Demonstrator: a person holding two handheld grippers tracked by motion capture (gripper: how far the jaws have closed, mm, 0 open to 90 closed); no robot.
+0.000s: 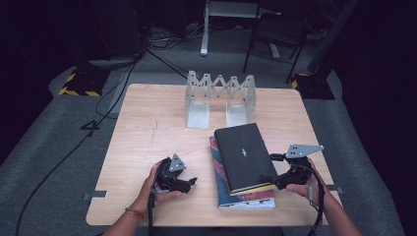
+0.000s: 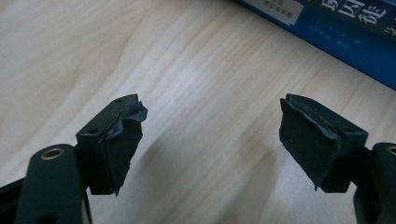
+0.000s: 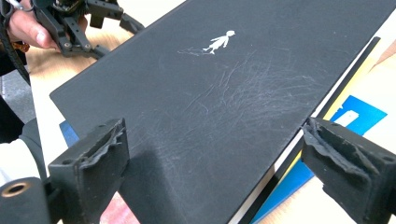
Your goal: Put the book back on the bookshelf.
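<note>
Both tools are standing wide with nothing between their pads. Right gripper is hovering at the near right corner of the black book, which is lying on top of a blue book and a yellow one near the table's front edge. Stack's long axis is running near to far, tilted slightly leftward at the far end. Left gripper is sitting just left of the stack, well apart from the black cover, so the right hand is judged nearer. Metal rack is waiting at the far side, beyond the books
</note>
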